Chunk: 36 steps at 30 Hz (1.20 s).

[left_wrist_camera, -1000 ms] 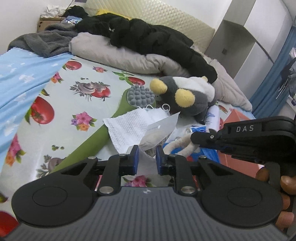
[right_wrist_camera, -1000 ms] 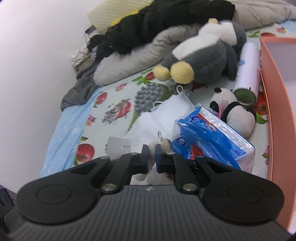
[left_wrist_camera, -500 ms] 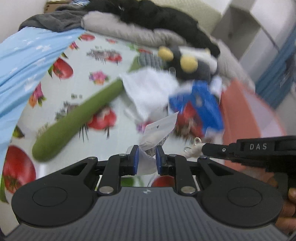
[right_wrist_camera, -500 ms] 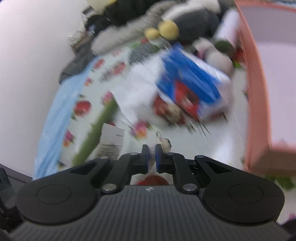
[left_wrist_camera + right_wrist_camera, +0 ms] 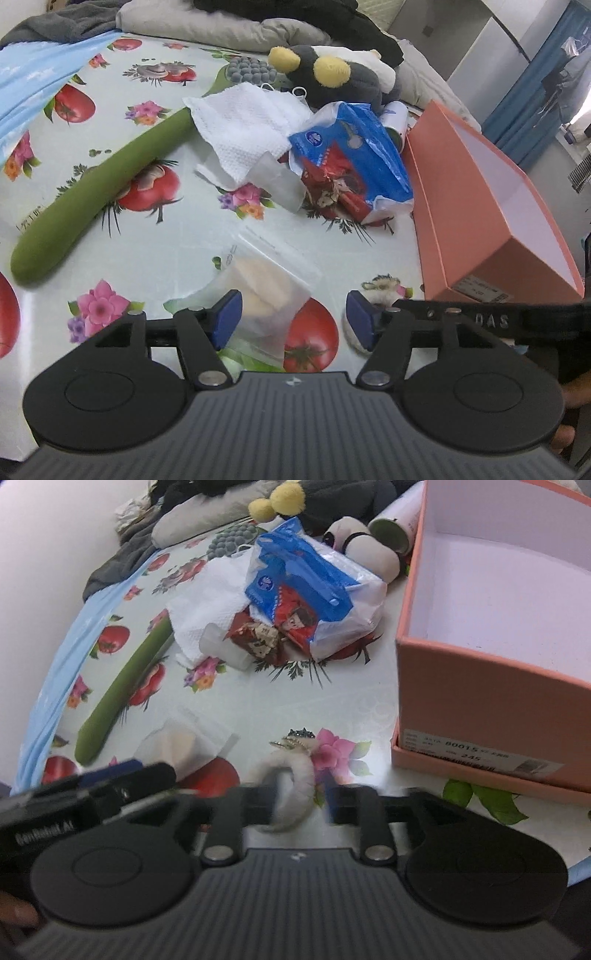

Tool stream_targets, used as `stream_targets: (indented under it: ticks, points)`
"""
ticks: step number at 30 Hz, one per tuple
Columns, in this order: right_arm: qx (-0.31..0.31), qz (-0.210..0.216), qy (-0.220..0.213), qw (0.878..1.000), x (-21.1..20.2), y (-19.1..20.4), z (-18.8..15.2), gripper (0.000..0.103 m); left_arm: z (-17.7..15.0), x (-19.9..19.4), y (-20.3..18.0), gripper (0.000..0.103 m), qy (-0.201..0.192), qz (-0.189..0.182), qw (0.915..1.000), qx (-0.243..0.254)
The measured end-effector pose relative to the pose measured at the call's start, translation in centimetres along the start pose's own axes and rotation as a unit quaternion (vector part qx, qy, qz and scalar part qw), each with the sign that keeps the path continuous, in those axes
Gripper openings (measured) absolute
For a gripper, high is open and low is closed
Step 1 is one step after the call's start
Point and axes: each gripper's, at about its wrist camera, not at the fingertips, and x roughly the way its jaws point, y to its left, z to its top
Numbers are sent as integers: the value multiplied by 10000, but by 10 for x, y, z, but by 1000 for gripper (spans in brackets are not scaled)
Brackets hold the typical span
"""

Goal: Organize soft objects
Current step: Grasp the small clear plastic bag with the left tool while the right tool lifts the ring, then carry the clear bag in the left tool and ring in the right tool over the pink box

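Left wrist: left gripper (image 5: 293,317) low, jaws wide.

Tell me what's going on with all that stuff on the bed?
A person is tidying soft things with two tools. The left hand-held gripper is open just over a clear bag with something cream inside, which lies on the flowery sheet. The right hand-held gripper is open around a white fuzzy ring. The orange box beside them looks empty. A penguin toy, white cloth and long green plush wait further back.
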Motion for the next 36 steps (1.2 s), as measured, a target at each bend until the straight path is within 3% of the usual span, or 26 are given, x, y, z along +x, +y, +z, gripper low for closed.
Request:
stream_targets:
  ticks: [1,4,7,12,14,17,21,29,34,36]
  points:
    - [-72,17,-1,10000,1,1,-1,57,1,1,0,70,2,24,10000,4]
    - [-460,-10,-33,9989,4,11,-6,59,4,3,6,76,7,166,9999,-7]
    - [-870,-52,-70,9962,8,23,-10,73,7,6,9,77,104,167,9997,141]
    - [-1559,-305,-112,9872,19,37,-17,74,10,7,10,78,131,277,9988,381]
    - [-1823,-458,-174,9820,23,41,-21,73,11,7,11,86,147,299,9984,462]
    - [-2038,-605,-243,9768,25,44,-25,62,11,8,10,87,225,414,9970,614]
    - [-2062,-656,-298,9758,22,43,-25,14,9,7,13,87,124,618,9975,305]
    - [-1824,-827,-380,9790,11,30,-21,14,1,18,8,86,172,770,9969,7]
    - [-1616,-848,-412,9823,8,19,-22,14,-2,28,6,72,127,913,9957,-7]
    - [-1544,-836,-419,9836,8,18,-23,14,-1,29,3,60,70,898,9959,23]
